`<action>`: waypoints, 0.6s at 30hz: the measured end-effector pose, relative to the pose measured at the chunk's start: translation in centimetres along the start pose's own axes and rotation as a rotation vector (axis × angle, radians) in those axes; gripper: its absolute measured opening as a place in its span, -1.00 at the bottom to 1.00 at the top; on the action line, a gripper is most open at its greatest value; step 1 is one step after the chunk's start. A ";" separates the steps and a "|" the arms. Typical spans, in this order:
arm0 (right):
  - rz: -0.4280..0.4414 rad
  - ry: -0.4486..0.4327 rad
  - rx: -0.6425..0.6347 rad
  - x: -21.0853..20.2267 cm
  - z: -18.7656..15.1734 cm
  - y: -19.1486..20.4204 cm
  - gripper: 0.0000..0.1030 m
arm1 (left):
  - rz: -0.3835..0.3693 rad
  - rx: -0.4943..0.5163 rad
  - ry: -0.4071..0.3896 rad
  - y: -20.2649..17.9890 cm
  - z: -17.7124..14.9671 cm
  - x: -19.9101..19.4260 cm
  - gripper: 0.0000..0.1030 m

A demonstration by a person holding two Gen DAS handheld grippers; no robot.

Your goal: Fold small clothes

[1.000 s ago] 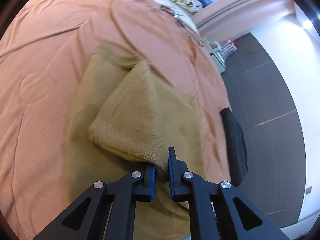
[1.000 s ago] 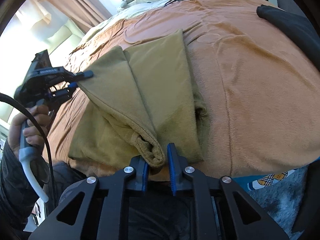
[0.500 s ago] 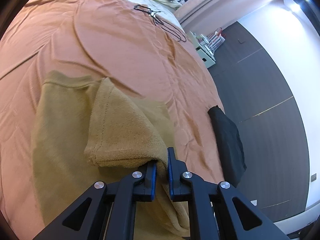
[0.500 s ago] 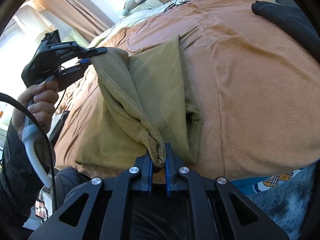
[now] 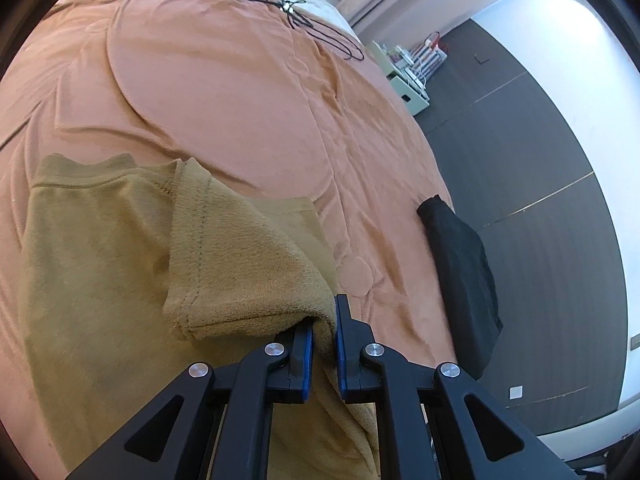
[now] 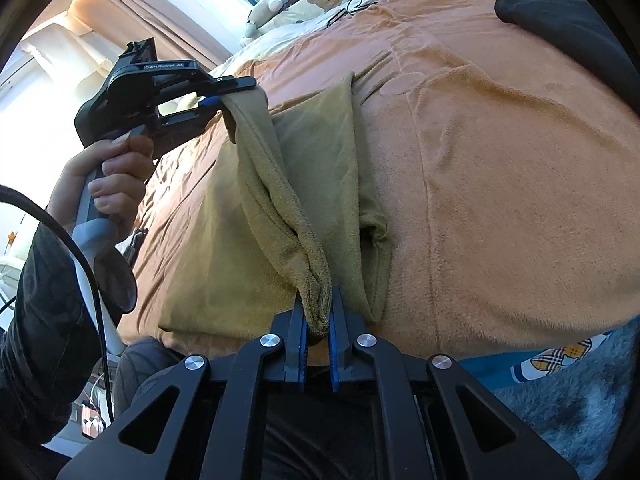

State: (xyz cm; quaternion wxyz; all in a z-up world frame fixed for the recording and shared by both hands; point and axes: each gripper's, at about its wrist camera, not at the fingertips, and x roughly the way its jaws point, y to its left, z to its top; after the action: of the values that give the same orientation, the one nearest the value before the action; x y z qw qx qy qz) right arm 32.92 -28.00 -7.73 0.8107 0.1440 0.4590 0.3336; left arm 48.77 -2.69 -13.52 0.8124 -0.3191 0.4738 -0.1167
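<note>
on the orange bed point(image 6: 500, 168), the olive garment point(image 5: 96, 280) is lying half flat, one edge lifted taut between the left tool point(image 5: 322, 344) and right tool point(image 6: 318, 320), both clamped on it; that edge is running far-to-near, with flat cloth to its right.

A plain olive-tan fleece garment point(image 5: 100, 280) is showing a darker stitched hem line, its colour running right up between the jaws. The black left gripper point(image 5: 322, 344) and black right gripper point(image 6: 318, 326) are carrying blue pads. Beyond the jaws, a plain salmon-orange plush bedspread point(image 5: 240, 100) is spreading out. Right of the left jaws, a solid black cloth point(image 5: 460, 280) is lying. Below the right jaws' right side, a yellow plaid and blue fabric point(image 6: 560, 356) is showing.
</note>
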 end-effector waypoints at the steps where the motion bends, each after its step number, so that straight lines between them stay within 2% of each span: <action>1: -0.003 -0.003 0.002 0.1 0.0 -0.1 -0.91 | 0.002 0.004 0.005 -0.1 0.1 0.4 -0.82; 13: 0.005 0.017 0.049 0.7 -0.2 -1.3 -0.91 | 0.026 0.030 0.080 -0.7 1.1 4.5 -0.80; 14: 0.007 0.018 0.051 0.8 -0.2 -1.3 -0.91 | 0.028 0.026 0.090 -0.7 1.2 4.8 -0.74; 16: 0.009 0.018 0.054 0.8 -0.3 -1.3 -0.91 | 0.011 0.030 0.102 -0.7 1.2 5.1 -0.50; 18: 0.005 0.019 0.050 0.8 -0.2 -1.2 -0.91 | -0.002 0.030 0.096 -0.6 1.1 5.0 -0.06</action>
State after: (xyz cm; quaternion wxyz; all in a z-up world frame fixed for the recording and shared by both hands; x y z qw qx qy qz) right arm 33.58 -28.37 -9.03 0.8017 0.1623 0.4746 0.3252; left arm 52.42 -5.16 -16.20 0.7934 -0.3013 0.5101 -0.1396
